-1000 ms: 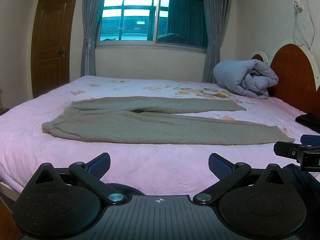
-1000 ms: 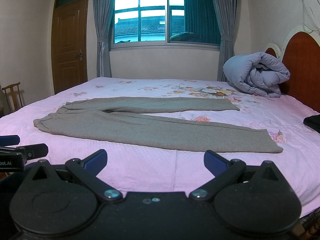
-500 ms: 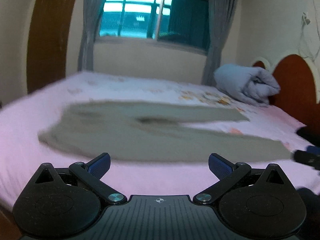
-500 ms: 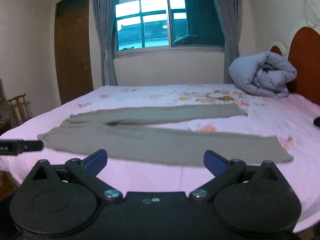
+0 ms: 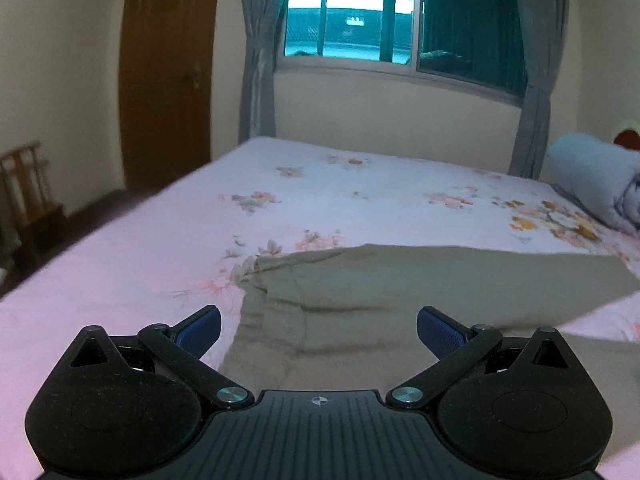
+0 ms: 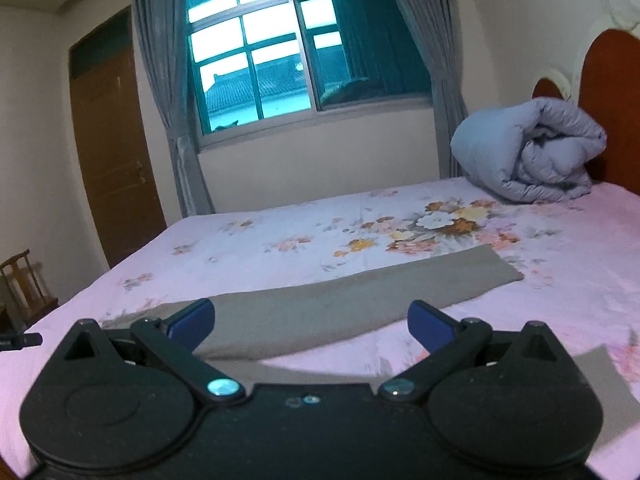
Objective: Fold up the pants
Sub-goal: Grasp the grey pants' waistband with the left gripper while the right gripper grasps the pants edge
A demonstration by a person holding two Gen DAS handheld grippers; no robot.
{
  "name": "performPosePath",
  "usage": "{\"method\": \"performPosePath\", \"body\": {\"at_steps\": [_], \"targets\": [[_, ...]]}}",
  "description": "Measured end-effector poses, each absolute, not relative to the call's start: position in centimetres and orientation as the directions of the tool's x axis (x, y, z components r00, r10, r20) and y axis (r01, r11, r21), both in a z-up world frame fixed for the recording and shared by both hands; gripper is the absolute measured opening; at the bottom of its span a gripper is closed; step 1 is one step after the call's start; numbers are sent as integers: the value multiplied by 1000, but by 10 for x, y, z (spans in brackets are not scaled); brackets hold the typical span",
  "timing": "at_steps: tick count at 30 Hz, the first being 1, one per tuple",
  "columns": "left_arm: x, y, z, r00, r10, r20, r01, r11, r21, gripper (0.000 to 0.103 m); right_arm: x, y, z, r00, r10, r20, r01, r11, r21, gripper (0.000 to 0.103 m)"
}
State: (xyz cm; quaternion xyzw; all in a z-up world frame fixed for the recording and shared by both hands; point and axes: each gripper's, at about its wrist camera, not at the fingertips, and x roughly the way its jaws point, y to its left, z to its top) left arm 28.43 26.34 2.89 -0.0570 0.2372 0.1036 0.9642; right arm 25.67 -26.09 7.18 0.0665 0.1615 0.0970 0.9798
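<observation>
Pants [image 5: 360, 292], one pair, under two spread grippers.

Flat olive-grey knit pants [image 5: 420, 292]; pink cotton bedsheet [image 6: 320, 240] printed with scattered peach, orange and white flower sprays, the densest cluster toward the headboard end. Rolled pale blue-grey quilted duvet [image 6: 528, 152] against a red-brown wooden headboard [image 6: 612, 96]; grey curtains [image 6: 168, 80] flank a teal-tinted window [image 6: 280, 56], brown wooden door [image 6: 116, 152], cream walls. Both black plastic grippers, left [image 5: 319, 330] and right [image 6: 311, 322], carry dark blue finger pads [image 5: 200, 330].
</observation>
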Motion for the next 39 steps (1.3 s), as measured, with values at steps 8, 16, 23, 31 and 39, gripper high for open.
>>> {"method": "performPosePath", "body": {"at_steps": [8, 16, 23, 31, 39], "targets": [[421, 338, -18, 856, 114, -505, -226, 960, -166, 103, 360, -224, 42, 902, 206, -379, -180, 978, 102, 97], [517, 359, -70, 788, 114, -605, -223, 969, -108, 81, 479, -205, 16, 874, 197, -444, -190, 980, 62, 97], [551, 360, -91, 753, 110, -649, -221, 971, -91, 50, 547, -192, -9, 829, 224, -513, -230, 972, 52, 93], [531, 360, -78, 800, 98, -592, -203, 973, -113, 20, 582, -163, -37, 755, 297, -584, -393, 919, -41, 67], [533, 367, -84, 787, 66, -614, -182, 975, -129, 20, 623, -132, -55, 651, 347, -675, -574, 807, -139, 48]]}}
